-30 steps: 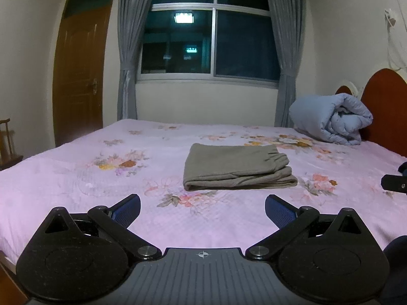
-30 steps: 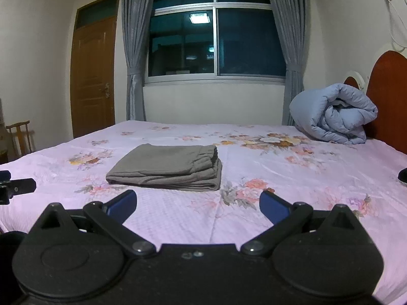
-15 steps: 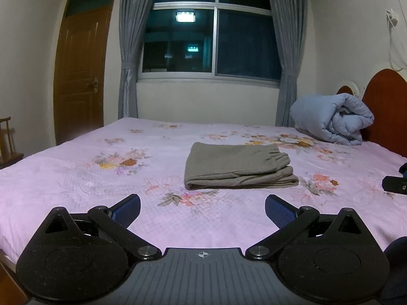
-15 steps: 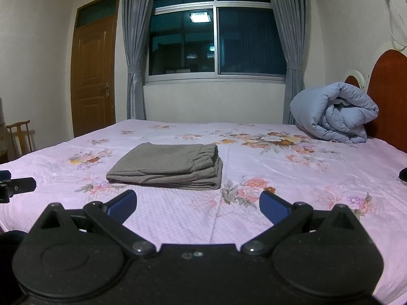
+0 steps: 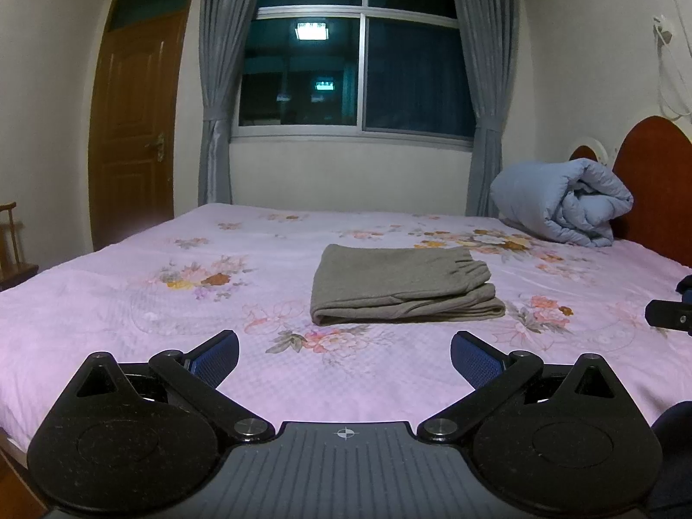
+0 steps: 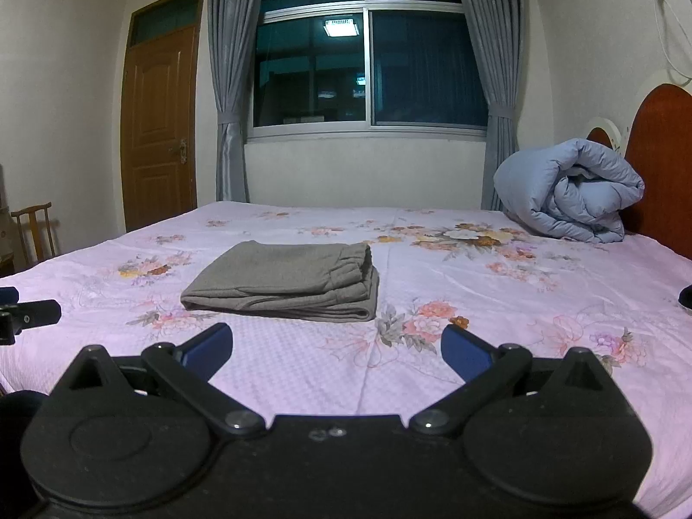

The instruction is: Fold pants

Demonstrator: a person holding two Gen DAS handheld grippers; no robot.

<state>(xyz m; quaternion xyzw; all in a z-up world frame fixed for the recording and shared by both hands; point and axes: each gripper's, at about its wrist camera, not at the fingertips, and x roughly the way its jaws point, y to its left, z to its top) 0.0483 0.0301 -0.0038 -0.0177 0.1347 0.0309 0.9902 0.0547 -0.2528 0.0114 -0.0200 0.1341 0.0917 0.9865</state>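
I see the grey pants (image 5: 402, 283) folded into a compact stack, lying mid-bed on the pink floral sheet (image 5: 129, 302). Left gripper (image 5: 344, 357) and right gripper (image 6: 335, 352) both spread wide, empty, near edge. Fold layers possibly uneven on right side.

I see the folded pants (image 5: 400, 283) lying mid-bed (image 5: 129, 302), ahead of both hand-held grippers. A rolled quilt (image 5: 562, 199) sits behind them to the right, against the headboard (image 5: 657, 181); window (image 5: 354, 69) beyond, door (image 5: 134, 125) left.
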